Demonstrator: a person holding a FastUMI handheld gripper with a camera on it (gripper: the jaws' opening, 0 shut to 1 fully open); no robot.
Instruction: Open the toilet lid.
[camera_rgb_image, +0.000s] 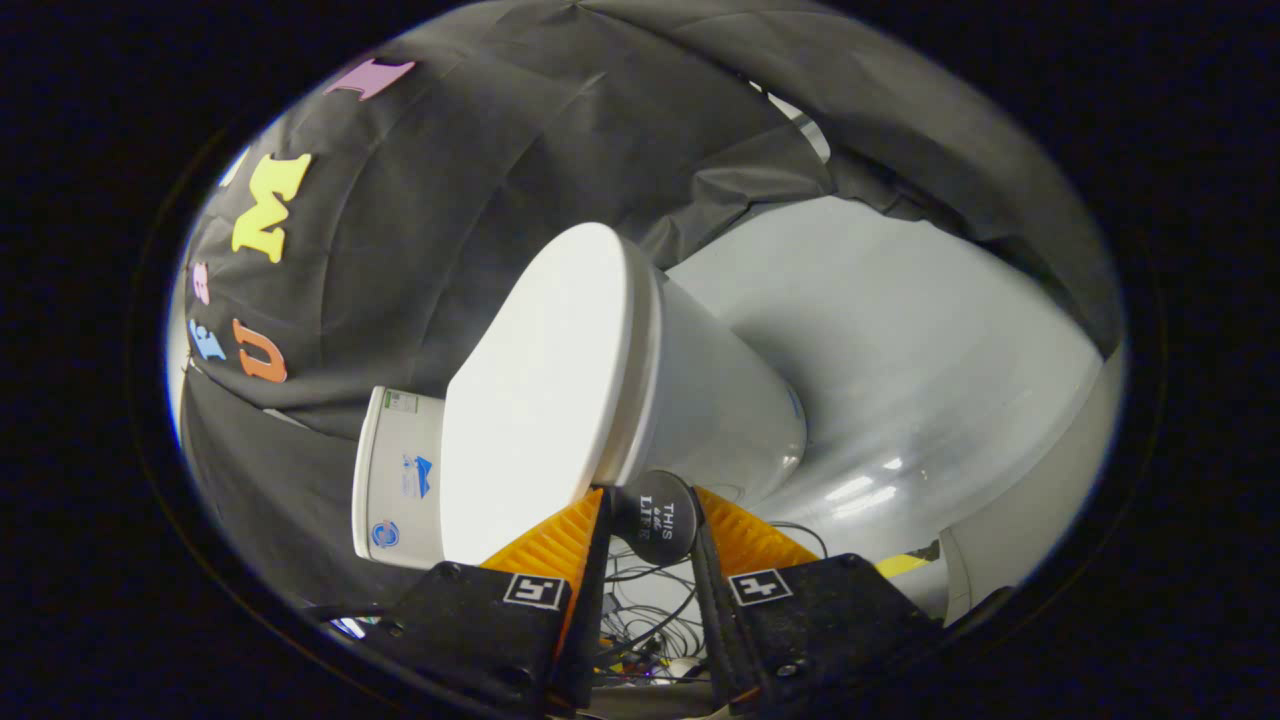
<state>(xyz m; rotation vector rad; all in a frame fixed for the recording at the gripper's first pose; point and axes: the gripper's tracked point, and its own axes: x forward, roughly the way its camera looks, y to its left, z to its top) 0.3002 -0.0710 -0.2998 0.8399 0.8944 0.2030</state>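
White and glossy, the toilet lid (545, 400) lies shut on the toilet bowl (720, 400), its rim following the seat edge closely all the way round. The view is rolled sideways, so lid and bowl appear tipped. At the lid's front edge sits a round dark knob (655, 517), and the hand-held gripper (652, 520) has its two fingers closed in on this knob from either side, both seeming to press on it. Just beyond the fingers the lid's broad flat top stretches away to the cistern (398, 475), which stands against the black cloth wall (450, 200). Grey floor (900, 380) lies open beside the bowl, bare and shiny, giving free room on that side. Between the fingers, below the knob, a tangle of cables (640, 610) lies on the floor.
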